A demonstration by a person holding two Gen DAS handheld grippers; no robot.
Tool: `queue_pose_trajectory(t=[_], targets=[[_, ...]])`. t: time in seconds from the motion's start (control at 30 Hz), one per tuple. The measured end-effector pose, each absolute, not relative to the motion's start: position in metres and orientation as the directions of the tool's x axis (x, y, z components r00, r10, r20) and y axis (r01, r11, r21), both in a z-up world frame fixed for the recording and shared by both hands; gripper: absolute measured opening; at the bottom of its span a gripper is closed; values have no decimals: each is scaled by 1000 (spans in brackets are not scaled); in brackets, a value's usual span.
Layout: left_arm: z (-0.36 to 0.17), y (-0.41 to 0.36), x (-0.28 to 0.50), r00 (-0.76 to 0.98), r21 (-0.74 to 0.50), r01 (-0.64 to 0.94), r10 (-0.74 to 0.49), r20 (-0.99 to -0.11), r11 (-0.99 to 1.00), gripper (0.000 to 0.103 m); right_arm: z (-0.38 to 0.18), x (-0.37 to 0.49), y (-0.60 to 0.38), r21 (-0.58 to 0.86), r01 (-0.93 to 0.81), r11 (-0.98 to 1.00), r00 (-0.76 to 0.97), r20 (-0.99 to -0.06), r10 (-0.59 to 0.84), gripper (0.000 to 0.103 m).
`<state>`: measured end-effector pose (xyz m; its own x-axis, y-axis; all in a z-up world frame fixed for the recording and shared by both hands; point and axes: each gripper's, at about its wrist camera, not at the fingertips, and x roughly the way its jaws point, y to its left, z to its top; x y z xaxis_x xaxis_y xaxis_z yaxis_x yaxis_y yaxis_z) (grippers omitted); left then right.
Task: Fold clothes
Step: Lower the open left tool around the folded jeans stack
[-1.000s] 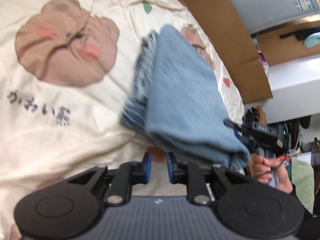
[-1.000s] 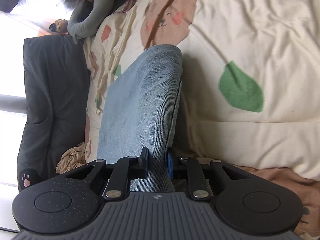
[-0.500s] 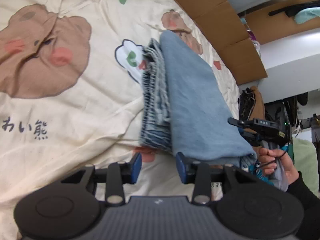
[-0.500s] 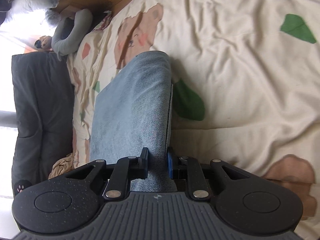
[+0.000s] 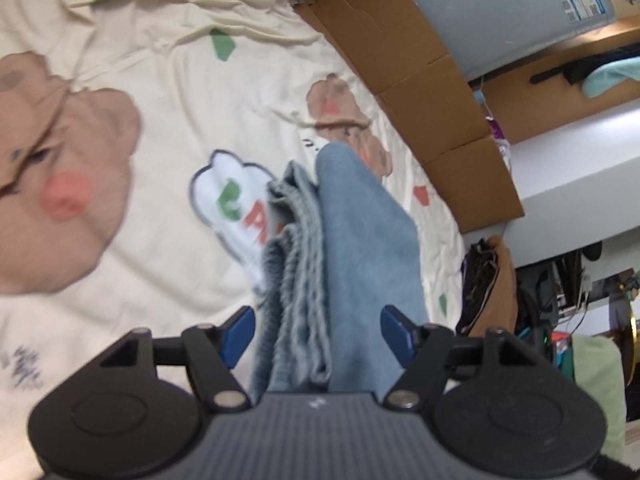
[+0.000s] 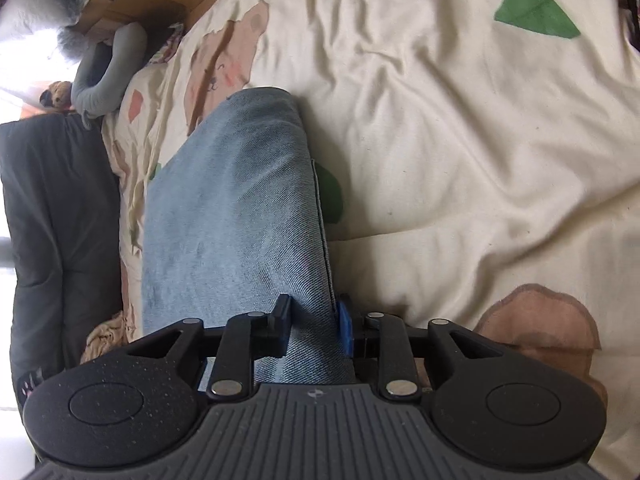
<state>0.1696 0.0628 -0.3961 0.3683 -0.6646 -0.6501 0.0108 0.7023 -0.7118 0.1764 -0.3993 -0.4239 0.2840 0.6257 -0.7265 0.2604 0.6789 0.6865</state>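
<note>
Left gripper [image 5: 318, 336]: black two-finger tool with blue pads; its jaws have just been opening and now stand wide, one pad on either side of the denim with a gap at each, so nothing is gripped.

Right gripper [image 6: 312, 330]: same black tool; its jaws have just been opening a little, yet the blue pads lie against the denim on both sides (whether they press or merely touch is hard to judge, but the cloth fills the gap).

Folded light-blue denim garment [image 5: 360, 248]: lies on the bed as a long, thick bundle, running away from both grippers; in the left wrist view its stacked, ribbed layer edges face left and the smooth top fold faces right.

Cream bedsheet printed with brown bears and green leaves [image 5: 168, 92]: wrinkled, under the garment, bare on all sides of it.

White cloud-shaped print with green and red letters [image 5: 236, 200]: on the sheet, partly covered by the garment's left edge.

Flattened brown cardboard sheets [image 5: 412, 64]: standing along the far edge of the bed, well apart from the denim.

Dark grey cushion [image 6: 60, 216]: beside the bed in the right wrist view, beyond the garment.

Grey stuffed toy [image 6: 108, 72]: at the bed's far corner, by the cardboard.
</note>
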Motion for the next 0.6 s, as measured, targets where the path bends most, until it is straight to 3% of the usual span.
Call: queue_pose_trajectory(t=[0.33, 0.6], targets=[[-440, 37, 199, 330, -756, -44, -705, -628, 653, 77, -431, 194, -398, 701, 221, 678, 298, -710, 638, 51], [-468, 33, 208, 327, -783, -83, -725, -606, 617, 77, -446, 219, -387, 749, 188, 636, 297, -660, 690, 56]])
